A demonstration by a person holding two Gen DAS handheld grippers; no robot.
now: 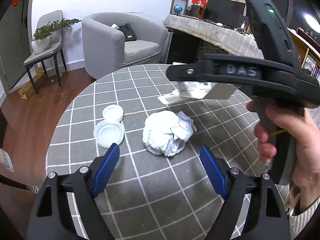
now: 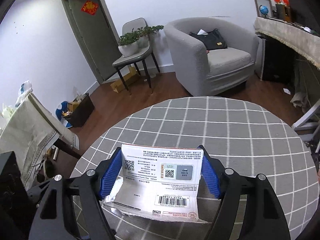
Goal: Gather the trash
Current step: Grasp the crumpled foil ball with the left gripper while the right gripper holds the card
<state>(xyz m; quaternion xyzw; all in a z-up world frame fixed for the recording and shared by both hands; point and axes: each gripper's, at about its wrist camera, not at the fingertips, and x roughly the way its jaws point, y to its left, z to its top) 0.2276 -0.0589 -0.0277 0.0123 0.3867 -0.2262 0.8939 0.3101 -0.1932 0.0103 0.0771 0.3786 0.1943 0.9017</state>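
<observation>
Trash remains in two places. The flat white printed cardboard package point(image 2: 160, 178) sits between the blue pads of the right gripper point(image 2: 161, 172), both side edges touching the pads, so this gripper is grasping the package above the round table with the grey checked cloth point(image 2: 230, 140). In the left wrist view the same package point(image 1: 195, 92) hangs at 1 o'clock, clear of the cloth, under the black body of the right gripper point(image 1: 202, 80), which a hand point(image 1: 290, 140) holds by the handle.

The left gripper point(image 1: 158, 166) is released, jaws spread wide and empty. The crumpled white paper ball point(image 1: 168, 133) lies on the table at 12 o'clock just ahead of its tips, not yet between the pads. Two shallow white plastic lids point(image 1: 111, 125) lie touching each other at 10 o'clock from the ball.

Hazards, as judgement:
- The package is thin and held only by its edges. Extra squeeze may buckle it; a tilt may let it slip out.
- The paper ball is light and springy. A pad that strikes it before closing may push it across the cloth.
- The two grippers work close together. A careless sweep may knock the package or the lids.
- The dark bin point(image 2: 82, 110) on the floor at 9 o'clock is well apart from the table; a long carry raises the drop risk.
</observation>
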